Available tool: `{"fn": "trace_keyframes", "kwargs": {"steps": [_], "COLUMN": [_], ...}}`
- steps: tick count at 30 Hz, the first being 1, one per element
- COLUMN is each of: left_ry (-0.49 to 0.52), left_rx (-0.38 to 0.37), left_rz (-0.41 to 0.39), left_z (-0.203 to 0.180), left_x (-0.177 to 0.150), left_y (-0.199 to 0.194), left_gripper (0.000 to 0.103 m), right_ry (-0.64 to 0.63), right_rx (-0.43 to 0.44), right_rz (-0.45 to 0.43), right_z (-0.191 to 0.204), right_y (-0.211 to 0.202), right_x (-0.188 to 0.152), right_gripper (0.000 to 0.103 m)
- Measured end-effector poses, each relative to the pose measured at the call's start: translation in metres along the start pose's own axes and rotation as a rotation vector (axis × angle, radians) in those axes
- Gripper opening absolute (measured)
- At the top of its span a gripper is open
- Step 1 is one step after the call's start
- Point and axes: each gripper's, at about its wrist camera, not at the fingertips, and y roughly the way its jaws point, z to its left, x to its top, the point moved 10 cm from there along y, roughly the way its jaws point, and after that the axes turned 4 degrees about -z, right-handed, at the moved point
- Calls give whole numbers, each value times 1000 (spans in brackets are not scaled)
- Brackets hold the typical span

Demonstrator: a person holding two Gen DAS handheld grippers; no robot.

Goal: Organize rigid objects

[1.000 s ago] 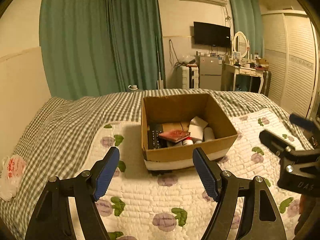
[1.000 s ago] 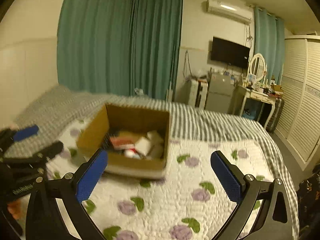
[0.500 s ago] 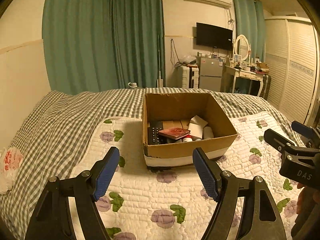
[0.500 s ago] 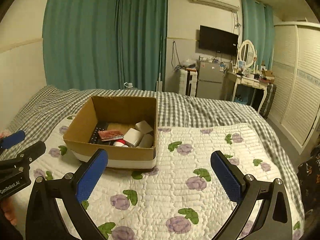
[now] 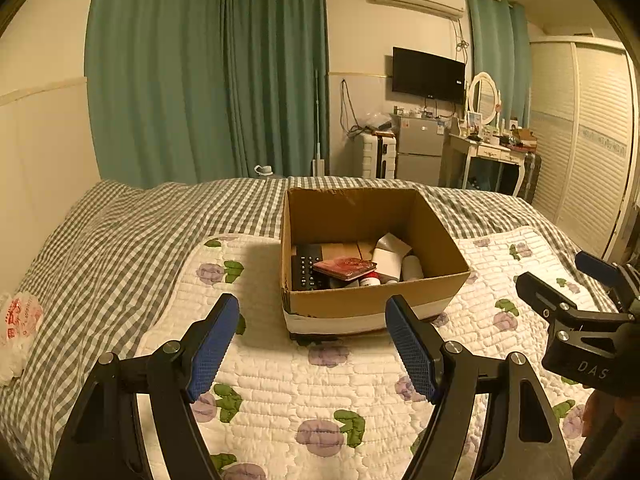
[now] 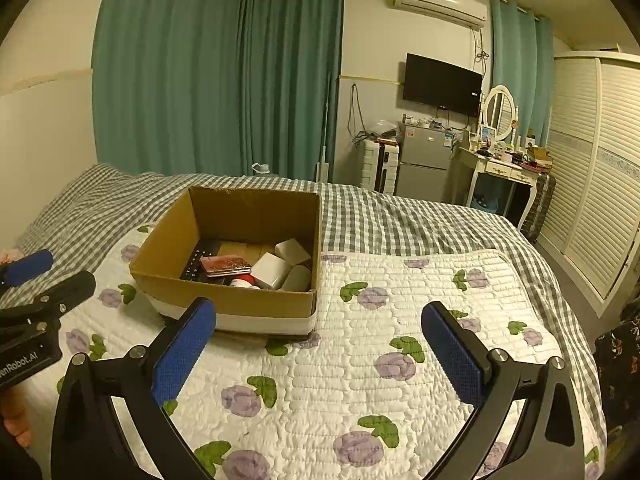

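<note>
Nearing cardboard box [image 5: 372, 300], right gripper [image 6: 318, 332] steadied

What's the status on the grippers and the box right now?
Left gripper and right gripper: jaws open, empty. Cardboard box on quilt, items inside. Nothing in the way.

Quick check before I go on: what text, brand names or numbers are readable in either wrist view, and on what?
"DAS": white letters on the right gripper body, left wrist view; cut by the frame edge.
"enRobot.AI": on the left gripper body, right wrist view; start cut off.
Red print on the white plastic bag: blurred, unreadable.
Remote control buttons and red booklet cover: too small.
</note>
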Motion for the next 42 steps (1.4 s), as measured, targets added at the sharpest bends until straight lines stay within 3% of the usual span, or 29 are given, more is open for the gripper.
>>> {"fn": "trace_keyframes", "kwargs": {"steps": [42], "left_ry": [9], "left_rx": [3], "left_rz": [25], "left_z": [3], "left_x": [-2], "left_y": [3], "left_gripper": [78], "right_ry": [2], "right_rx": [-4], "right_rz": [17], "right_z": [-1], "right_y": [2], "right_x": [-6], "right_gripper": [103]}}
